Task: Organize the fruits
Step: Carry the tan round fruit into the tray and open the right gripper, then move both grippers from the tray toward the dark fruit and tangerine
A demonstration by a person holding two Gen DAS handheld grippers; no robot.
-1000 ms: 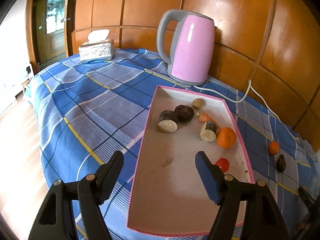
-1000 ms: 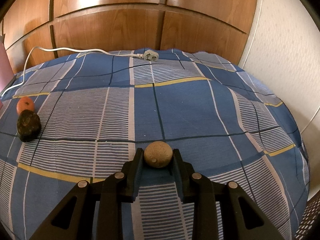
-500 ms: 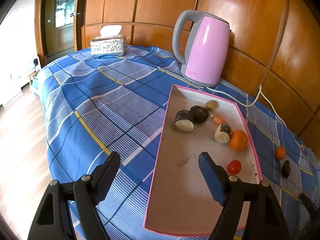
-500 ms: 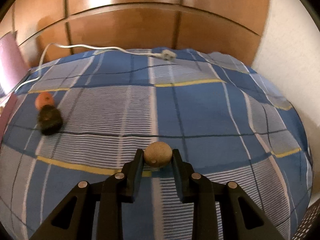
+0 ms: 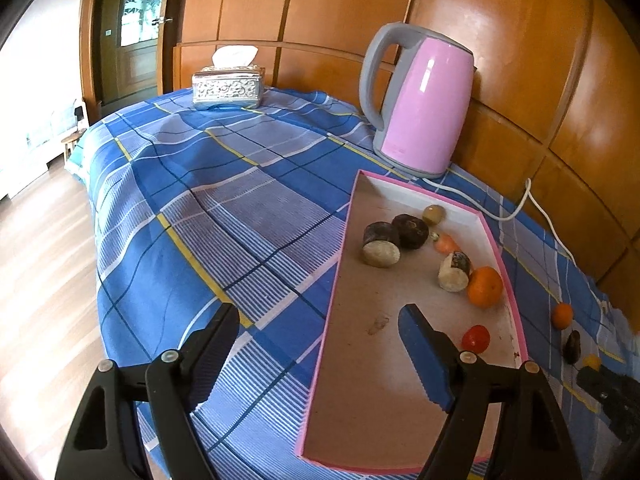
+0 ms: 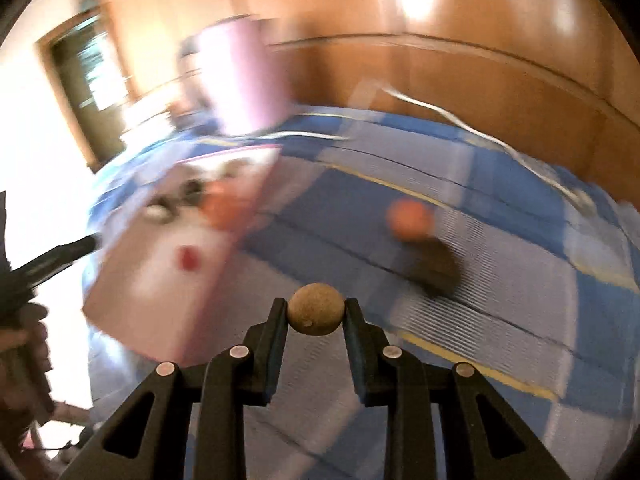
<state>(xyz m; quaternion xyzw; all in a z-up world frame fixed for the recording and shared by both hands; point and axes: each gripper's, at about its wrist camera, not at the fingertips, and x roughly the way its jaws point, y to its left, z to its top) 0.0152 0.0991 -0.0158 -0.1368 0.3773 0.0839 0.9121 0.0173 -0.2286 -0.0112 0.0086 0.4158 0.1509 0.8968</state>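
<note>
Since the earlier frames, the right gripper (image 6: 316,314) has been swung from the bare right end of the bed toward the tray, so that the pink-rimmed tray (image 6: 168,280) and the pink kettle (image 6: 240,80) are now seen, heavily blurred, in the right wrist view. The small round tan fruit (image 6: 316,315) is clamped between its narrow jaws as before; being near-spherical, no long axis can be told.

The jaws of the left gripper (image 5: 318,342) have just been opening a little and stand wide, nothing being held; one finger is over the blue checked bedspread (image 5: 224,208), the other over the tray (image 5: 332,300).

Inside the tray are seen two dark cut pieces with pale faces (image 5: 381,245), a dark round fruit (image 5: 410,231), a greenish-tan fruit (image 5: 434,214), a small salmon piece (image 5: 446,243), an orange (image 5: 485,286) and a red tomato-like fruit (image 5: 476,338).

Outside, on the bedspread, a small orange fruit (image 5: 562,315) and a dark fruit (image 5: 573,346) are left just beside each other.
</note>
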